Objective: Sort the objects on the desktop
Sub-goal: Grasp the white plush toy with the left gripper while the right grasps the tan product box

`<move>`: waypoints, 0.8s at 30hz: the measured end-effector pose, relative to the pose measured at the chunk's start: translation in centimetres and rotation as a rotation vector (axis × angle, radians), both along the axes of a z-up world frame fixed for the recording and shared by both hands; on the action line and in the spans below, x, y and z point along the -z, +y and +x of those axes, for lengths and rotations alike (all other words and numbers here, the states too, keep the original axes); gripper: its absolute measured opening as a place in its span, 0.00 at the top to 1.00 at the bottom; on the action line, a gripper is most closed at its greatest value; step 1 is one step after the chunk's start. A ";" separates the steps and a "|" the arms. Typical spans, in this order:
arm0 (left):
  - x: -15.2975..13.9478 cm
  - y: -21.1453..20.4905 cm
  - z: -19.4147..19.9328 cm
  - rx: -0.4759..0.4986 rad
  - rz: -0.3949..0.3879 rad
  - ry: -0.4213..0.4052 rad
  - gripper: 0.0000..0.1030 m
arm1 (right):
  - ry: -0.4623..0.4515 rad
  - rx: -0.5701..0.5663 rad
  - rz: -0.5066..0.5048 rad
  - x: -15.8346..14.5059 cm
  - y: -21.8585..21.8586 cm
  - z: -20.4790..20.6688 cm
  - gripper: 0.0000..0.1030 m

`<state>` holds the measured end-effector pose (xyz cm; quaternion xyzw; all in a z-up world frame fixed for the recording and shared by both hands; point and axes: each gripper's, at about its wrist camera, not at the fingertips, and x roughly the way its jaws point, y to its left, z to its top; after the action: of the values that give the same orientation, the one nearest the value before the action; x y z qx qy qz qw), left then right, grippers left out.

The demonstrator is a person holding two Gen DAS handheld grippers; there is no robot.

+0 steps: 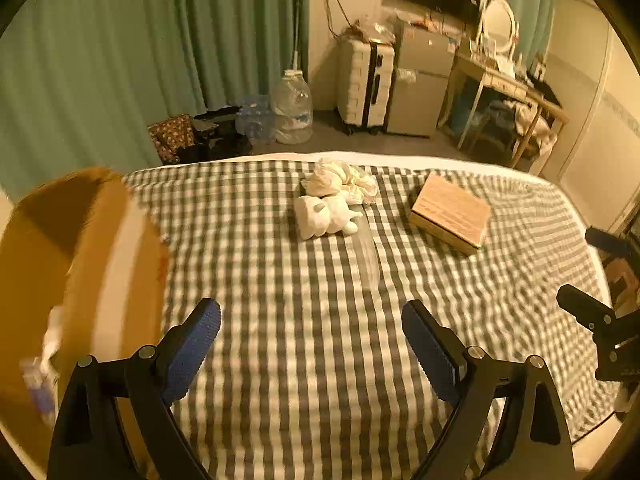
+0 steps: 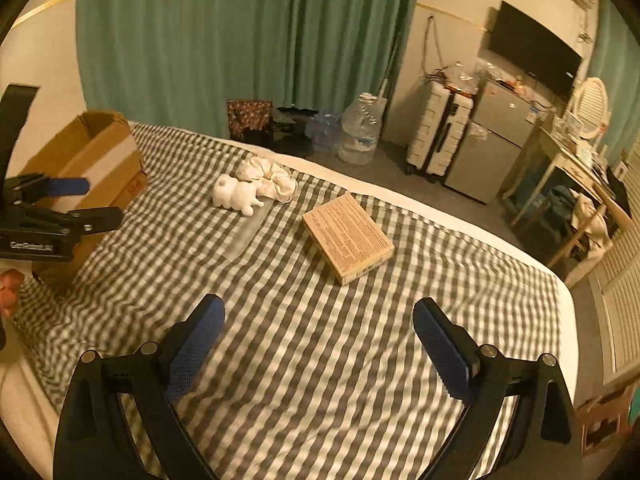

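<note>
On the checked bedspread [image 1: 280,280] lie a white plush toy [image 1: 324,216], a crumpled cream cloth [image 1: 340,180] just behind it, and a flat tan box [image 1: 450,214] to the right. A clear plastic strip [image 1: 366,252] lies in front of the toy. An open cardboard box [image 1: 80,260] stands at the left edge, blurred. My left gripper [image 1: 312,316] hovers open over bare bedspread, nothing between its blue pads. My right gripper [image 2: 320,312] is also open and empty, short of the tan box [image 2: 348,236]. The right wrist view shows the toy [image 2: 236,196], cloth [image 2: 268,178], cardboard box [image 2: 92,160] and left gripper [image 2: 92,200].
Beyond the bed's far edge are large water bottles [image 1: 292,104], a dark bag [image 1: 216,136], a white suitcase [image 1: 366,84], a small fridge [image 1: 420,80] and a cluttered desk [image 1: 508,80]. Green curtains [image 1: 140,60] hang behind. A black finger [image 1: 584,308] of my right gripper shows at the right.
</note>
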<state>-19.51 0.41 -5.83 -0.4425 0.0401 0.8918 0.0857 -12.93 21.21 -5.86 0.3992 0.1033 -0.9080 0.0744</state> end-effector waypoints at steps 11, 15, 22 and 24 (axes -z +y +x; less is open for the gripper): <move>8.4 3.3 -11.1 -0.087 0.035 -0.101 0.08 | 0.011 -0.177 0.213 6.9 -0.6 -9.9 0.07; 9.8 3.4 -13.5 -0.113 0.041 -0.095 0.08 | 0.002 -0.221 0.283 9.3 -1.0 -12.4 0.07; 10.5 2.5 -15.1 -0.138 0.078 -0.095 0.25 | -0.073 -0.200 0.356 13.2 -1.3 -15.4 0.07; 10.3 2.5 -14.8 -0.118 0.072 -0.109 0.25 | -0.104 -0.171 0.277 13.5 -0.6 -15.6 0.15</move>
<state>-34.33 2.90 -16.17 -0.4884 -0.0228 0.8708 0.0507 -28.55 20.62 -19.32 0.4418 0.2572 -0.8535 0.1010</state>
